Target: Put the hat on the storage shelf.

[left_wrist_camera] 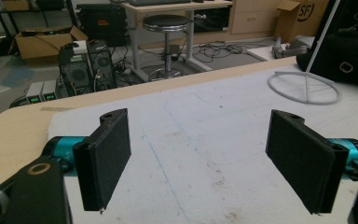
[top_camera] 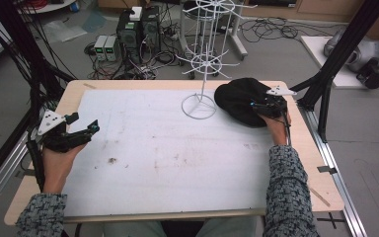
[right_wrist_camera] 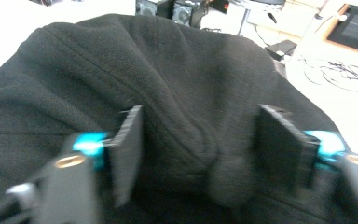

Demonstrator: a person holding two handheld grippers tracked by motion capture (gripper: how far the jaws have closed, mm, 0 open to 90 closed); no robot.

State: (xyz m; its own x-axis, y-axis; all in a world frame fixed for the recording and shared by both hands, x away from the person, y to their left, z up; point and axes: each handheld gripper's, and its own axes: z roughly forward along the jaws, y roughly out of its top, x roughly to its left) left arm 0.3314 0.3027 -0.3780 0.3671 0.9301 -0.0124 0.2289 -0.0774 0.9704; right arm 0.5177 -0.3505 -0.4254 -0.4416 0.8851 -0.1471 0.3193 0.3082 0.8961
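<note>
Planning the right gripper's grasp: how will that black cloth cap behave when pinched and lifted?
The cap looks like soft fleece with deep folds, so it will probably sag and drape rather than hold shape. It seems light. The right gripper, jaws open around a fold, should grip the fuzzy fabric without much slipping.

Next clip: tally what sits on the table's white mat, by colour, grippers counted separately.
Black: 1, the black knitted fabric hat
White: 1, the white wire display stand with a ring base
Handheld grippers: 2, the left gripper and the right gripper
Total: 4
</note>
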